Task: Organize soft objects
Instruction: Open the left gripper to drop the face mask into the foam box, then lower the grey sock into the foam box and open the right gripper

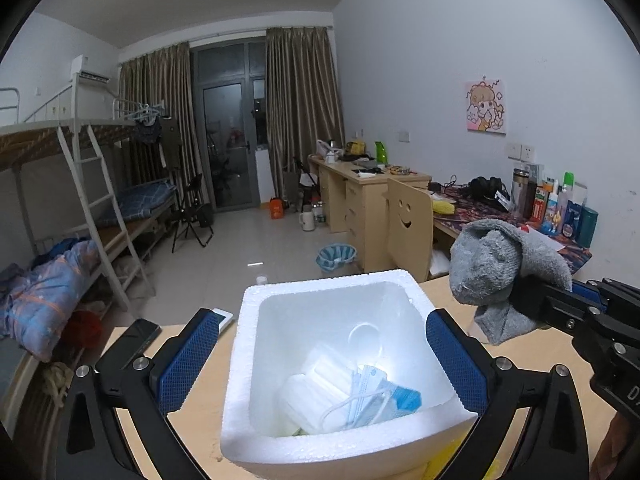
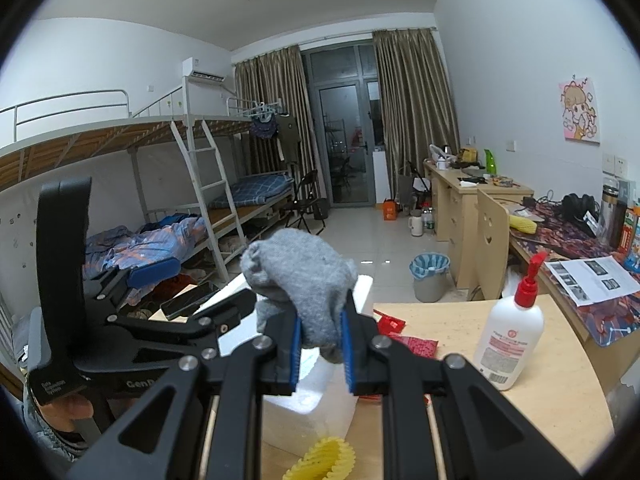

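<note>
A white foam box [image 1: 332, 292] stands on the wooden table and holds blue and white face masks [image 1: 360, 396]. My left gripper [image 1: 324, 356] is open, with a blue-padded finger on each side of the box. My right gripper [image 2: 322, 340] is shut on a rolled grey sock [image 2: 300, 276] and holds it in the air. In the left wrist view the sock [image 1: 500, 268] hangs just right of the box and above its rim, with the right gripper [image 1: 532, 304] behind it. In the right wrist view the box [image 2: 316, 396] lies under the sock.
A white bottle with a red pump [image 2: 510, 336], red packets [image 2: 416, 346] and a yellow foam net [image 2: 324, 458] lie on the table [image 2: 520, 420]. Two phones [image 1: 138, 340] lie left of the box. Bunk beds stand at the left, desks at the right.
</note>
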A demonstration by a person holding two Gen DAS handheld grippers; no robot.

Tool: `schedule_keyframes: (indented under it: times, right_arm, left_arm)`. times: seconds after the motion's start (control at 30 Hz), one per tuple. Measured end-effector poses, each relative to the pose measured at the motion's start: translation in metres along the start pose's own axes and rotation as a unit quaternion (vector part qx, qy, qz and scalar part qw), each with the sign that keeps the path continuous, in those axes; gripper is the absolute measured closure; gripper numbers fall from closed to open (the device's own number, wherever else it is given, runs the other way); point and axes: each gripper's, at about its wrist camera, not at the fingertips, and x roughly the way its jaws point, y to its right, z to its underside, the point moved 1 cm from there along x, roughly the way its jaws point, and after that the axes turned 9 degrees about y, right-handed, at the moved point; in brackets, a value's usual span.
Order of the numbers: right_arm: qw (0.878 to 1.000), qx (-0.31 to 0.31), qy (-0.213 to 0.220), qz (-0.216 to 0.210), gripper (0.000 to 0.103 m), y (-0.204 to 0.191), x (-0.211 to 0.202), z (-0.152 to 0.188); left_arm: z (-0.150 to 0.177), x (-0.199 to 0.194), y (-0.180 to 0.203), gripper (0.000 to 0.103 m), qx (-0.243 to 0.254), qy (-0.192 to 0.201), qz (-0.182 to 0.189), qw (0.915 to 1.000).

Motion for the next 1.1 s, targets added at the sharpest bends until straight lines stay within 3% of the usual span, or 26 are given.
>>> schedule_keyframes:
  times: [0.3,0.87,1.1]
  right_arm:
    - [1.0,-0.007,-0.01,-0.009,0.083,-0.007,0.007,0.0]
    - [0.999,-0.009,-0.037,-0.028,0.083,-0.022,0.046,0.002]
    - [0.998,-0.012,-0.055,-0.019,0.083,-0.033,0.068,0.008]
  left_arm:
    - [0.001,-0.021,-0.011,0.0,-0.007,0.004,-0.016,0.9998]
    - [0.021,-0.059,-0.082,0.0,-0.048,0.022,-0.111,0.9924]
    - [0.033,-0.054,-0.097,0.0,-0.063,0.021,-0.118,0.9908]
